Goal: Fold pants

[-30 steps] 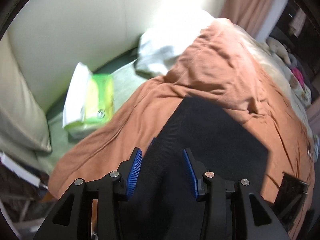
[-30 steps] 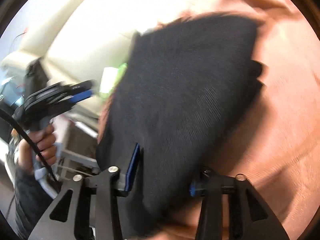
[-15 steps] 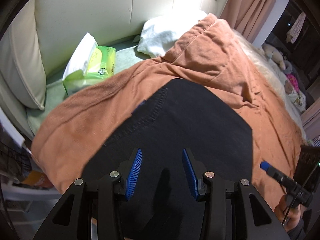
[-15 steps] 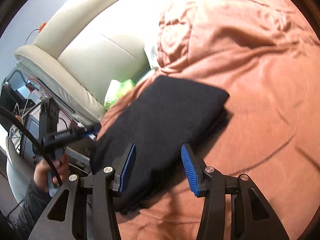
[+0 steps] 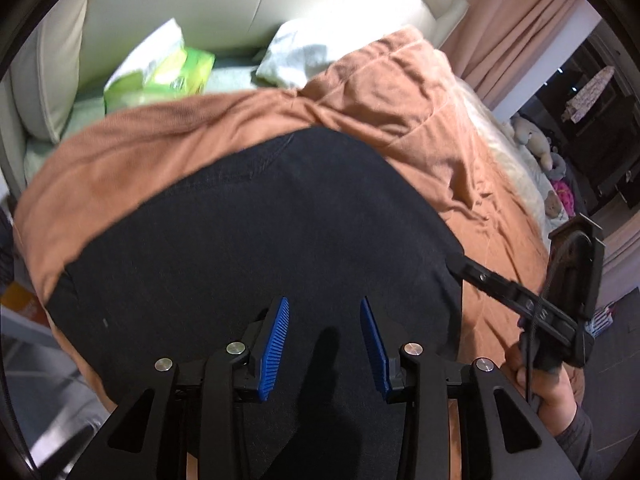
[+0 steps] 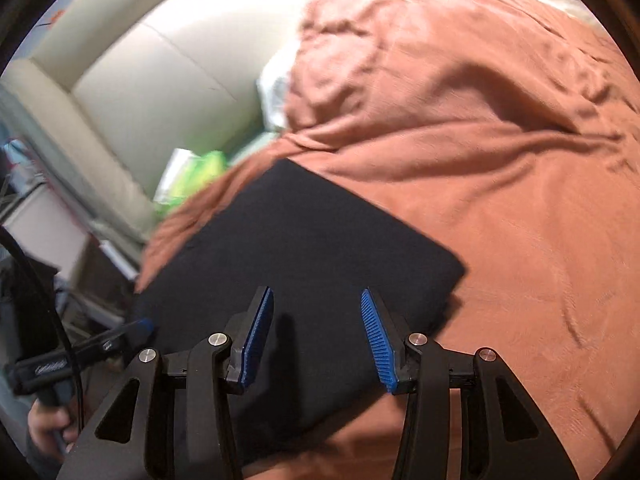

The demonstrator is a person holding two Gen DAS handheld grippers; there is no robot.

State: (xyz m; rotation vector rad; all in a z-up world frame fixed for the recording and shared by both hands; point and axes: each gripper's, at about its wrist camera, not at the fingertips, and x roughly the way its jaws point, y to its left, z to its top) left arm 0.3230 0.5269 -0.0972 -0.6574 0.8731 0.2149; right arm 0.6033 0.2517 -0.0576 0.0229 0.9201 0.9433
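The black pants (image 5: 256, 248) lie folded into a flat rectangle on the orange blanket (image 5: 400, 92); they also show in the right wrist view (image 6: 304, 256). My left gripper (image 5: 325, 320) is open and empty, hovering just above the pants' near part. My right gripper (image 6: 317, 316) is open and empty above the pants' near right part. The right gripper also shows at the pants' right edge in the left wrist view (image 5: 472, 272). The left gripper shows at the pants' left edge in the right wrist view (image 6: 140, 326).
A green tissue pack (image 5: 168, 72) and a white cloth (image 5: 296, 56) lie by the cream headboard (image 5: 240, 4). Soft toys (image 5: 536, 140) lie at the bed's far right. The blanket (image 6: 500, 160) spreads wide to the right.
Both grippers let go of the pants, which now lie flat on the blanket. Both grippers stand open and have moved down closer over the pants.
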